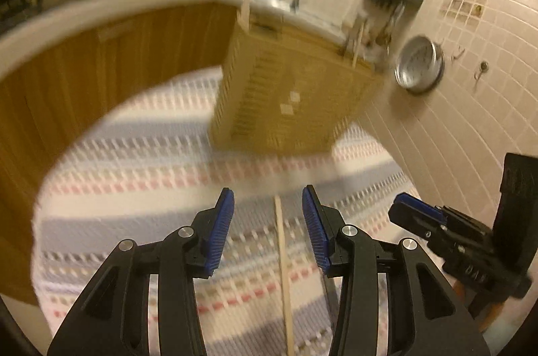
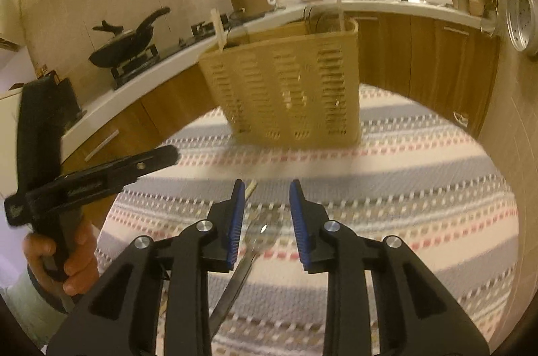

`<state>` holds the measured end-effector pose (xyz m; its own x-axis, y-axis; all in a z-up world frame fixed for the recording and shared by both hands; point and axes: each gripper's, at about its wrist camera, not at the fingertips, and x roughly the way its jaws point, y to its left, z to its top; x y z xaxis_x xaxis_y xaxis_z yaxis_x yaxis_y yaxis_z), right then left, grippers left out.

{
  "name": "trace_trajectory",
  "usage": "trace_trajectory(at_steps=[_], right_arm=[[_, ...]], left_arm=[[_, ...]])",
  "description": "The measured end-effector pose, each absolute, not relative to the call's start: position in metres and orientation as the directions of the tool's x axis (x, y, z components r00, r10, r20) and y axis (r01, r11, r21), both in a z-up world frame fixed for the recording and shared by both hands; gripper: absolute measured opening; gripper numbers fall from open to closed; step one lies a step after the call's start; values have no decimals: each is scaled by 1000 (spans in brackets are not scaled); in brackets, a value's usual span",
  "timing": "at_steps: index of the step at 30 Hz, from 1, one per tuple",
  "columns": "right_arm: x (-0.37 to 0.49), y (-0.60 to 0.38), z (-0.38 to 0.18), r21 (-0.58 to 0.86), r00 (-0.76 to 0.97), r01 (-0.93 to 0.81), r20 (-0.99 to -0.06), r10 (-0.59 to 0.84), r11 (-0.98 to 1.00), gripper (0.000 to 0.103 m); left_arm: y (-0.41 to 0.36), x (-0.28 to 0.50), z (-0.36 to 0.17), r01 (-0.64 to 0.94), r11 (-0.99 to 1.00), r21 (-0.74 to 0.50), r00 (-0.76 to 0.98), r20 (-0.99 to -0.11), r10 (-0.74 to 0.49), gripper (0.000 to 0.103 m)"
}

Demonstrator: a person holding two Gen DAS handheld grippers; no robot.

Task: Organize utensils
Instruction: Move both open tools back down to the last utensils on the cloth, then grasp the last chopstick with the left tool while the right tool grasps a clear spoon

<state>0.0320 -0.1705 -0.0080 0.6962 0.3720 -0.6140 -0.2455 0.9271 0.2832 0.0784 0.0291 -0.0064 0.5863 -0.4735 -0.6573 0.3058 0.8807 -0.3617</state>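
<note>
Both grippers (image 1: 268,204) (image 2: 265,198) agape before slatted caddy (image 2: 285,86).

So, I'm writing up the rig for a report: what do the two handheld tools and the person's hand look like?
Both are matte black plastic. The left tool and the right tool each have two angular fingers with cut-out slots, round silver pivot pins and ribbed blue pads. The right view shows the left tool's black pistol-style handle in a bare hand with a pale sleeve. No cables or legible markings show.
</note>
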Motion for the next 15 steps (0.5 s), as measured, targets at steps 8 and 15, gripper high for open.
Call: trace_trajectory(at_steps=[8,15], right_arm=[[31,-158,-21,315,590,-219,-711,382,923,37],[25,-147,-31,246,562,-212,-761,324,946,41]], left_arm=[[10,101,-42,301,864,-404,358,-792,-495,41],[-19,106,-57,328,888,-323,293,-859,-420,39]])
